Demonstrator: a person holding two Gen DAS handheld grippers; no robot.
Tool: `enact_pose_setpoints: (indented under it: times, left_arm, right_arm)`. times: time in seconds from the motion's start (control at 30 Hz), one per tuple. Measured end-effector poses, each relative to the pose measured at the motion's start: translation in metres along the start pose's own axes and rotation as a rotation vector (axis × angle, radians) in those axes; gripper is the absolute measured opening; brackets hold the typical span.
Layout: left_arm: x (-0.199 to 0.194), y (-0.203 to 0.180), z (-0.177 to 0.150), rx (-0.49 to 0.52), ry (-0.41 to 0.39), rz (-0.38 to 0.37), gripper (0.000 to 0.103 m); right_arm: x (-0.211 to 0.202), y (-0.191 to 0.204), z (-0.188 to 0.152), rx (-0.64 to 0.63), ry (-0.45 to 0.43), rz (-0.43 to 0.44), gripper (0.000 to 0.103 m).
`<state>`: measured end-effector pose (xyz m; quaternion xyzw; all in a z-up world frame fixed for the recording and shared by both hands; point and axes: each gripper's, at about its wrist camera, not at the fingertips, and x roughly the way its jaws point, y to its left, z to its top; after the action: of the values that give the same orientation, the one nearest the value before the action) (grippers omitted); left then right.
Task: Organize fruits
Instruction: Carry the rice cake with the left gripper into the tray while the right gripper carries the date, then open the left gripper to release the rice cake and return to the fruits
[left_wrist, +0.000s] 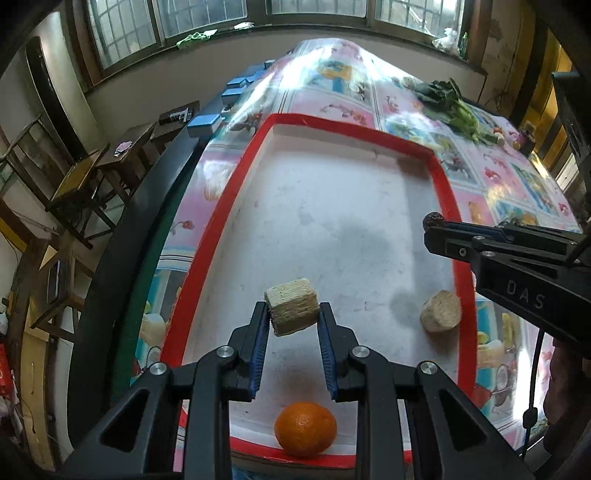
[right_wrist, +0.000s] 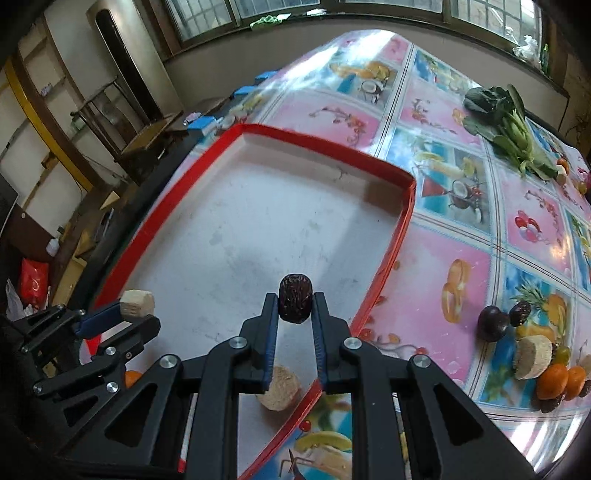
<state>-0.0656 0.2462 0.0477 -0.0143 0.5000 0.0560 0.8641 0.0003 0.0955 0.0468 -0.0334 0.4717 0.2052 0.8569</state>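
Inside, the tray's (left_wrist: 447, 192) red rim bounds open floor.

So the count: pale cut chunks, three that I can see. One (left_wrist: 291, 306) sits pinched between the left gripper's (left_wrist: 292, 314) fingers, one (left_wrist: 440, 311) lies off to the right of those fingers, and one (right_wrist: 532, 357) is well right of the right gripper's (right_wrist: 294, 304) fingers.

Oranges: one (left_wrist: 306, 429) below the left fingers in the tray (left_wrist: 332, 125), plus two (right_wrist: 553, 381) far right on the table, so three.

Dark wrinkly dates: one (right_wrist: 295, 302) between the right fingers, another (right_wrist: 520, 313) out right. One dark round plum (right_wrist: 493, 324). One bunch of greens (right_wrist: 509, 129). One tray, two grippers.
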Motion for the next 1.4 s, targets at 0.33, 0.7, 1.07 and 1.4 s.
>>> enact_pose_setpoints:
  times: [0.33, 0.7, 1.07, 1.4]
  left_arm:
    - [0.013, 0.001, -0.005, -0.009, 0.033, 0.006, 0.026]
    - [0.011, 0.006, -0.008, -0.042, 0.012, -0.031, 0.037]
    - [-0.027, -0.064, 0.025, 0.126, -0.119, -0.165, 0.039]
    - [-0.001, -0.17, 0.046, 0.31, -0.051, -0.275, 0.039]
  right_arm:
    - [0.019, 0.004, -0.008, -0.036, 0.036, -0.023, 0.02]
    - [0.006, -0.006, -0.017, -0.007, -0.025, 0.056, 0.025]
    - [-0.103, -0.101, -0.081, 0.238, -0.237, -0.027, 0.028]
    - [-0.157, -0.25, -0.156, 0.563, -0.257, -0.298, 0.028]
